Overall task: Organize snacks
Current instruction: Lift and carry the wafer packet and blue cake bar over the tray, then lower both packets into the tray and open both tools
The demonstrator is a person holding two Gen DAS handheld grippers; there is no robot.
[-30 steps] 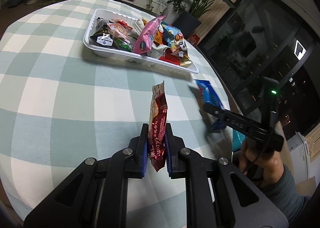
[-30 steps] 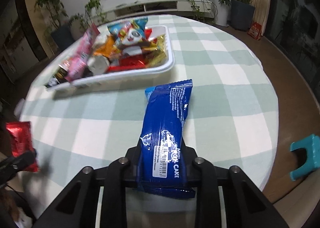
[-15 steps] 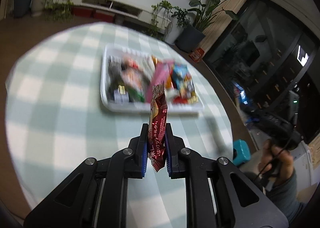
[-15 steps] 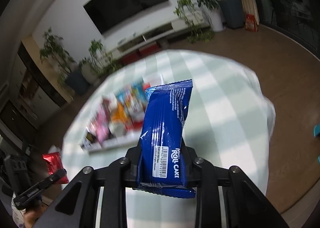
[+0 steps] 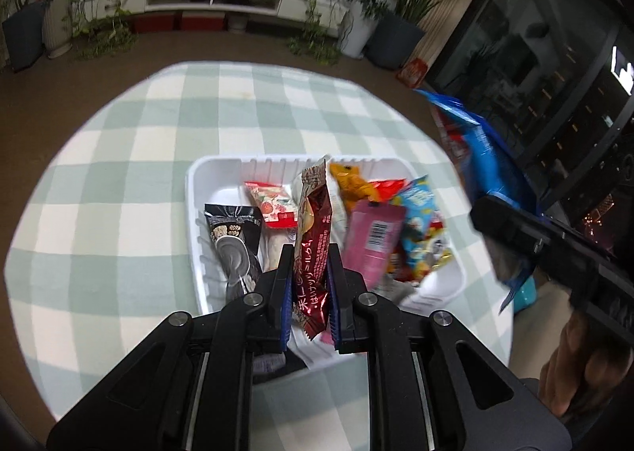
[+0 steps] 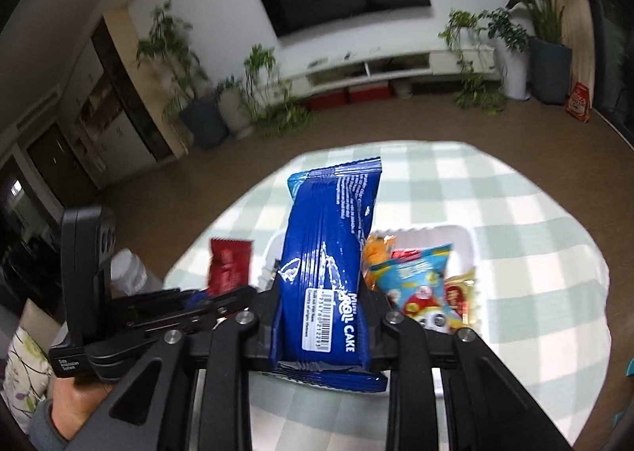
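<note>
My left gripper (image 5: 310, 294) is shut on a dark red snack packet (image 5: 314, 249) and holds it high above the white tray (image 5: 200, 189). The tray holds several snacks: a black packet (image 5: 233, 229), a pink one (image 5: 372, 241), a light blue one (image 5: 418, 209). My right gripper (image 6: 323, 326) is shut on a blue Mini Roll Cake packet (image 6: 329, 253), also raised above the tray (image 6: 461, 237). The blue packet shows at the right of the left wrist view (image 5: 481, 153). The red packet shows at the left of the right wrist view (image 6: 230, 264).
The round table has a green and white checked cloth (image 5: 119, 181). A teal stool (image 5: 523, 294) stands by the table's right edge. Potted plants (image 6: 202, 110) and a low white TV bench (image 6: 392, 66) line the far wall.
Both grippers have risen from table height to well above the tray, each still holding its packet. The tray now lies directly below and ahead of both.
</note>
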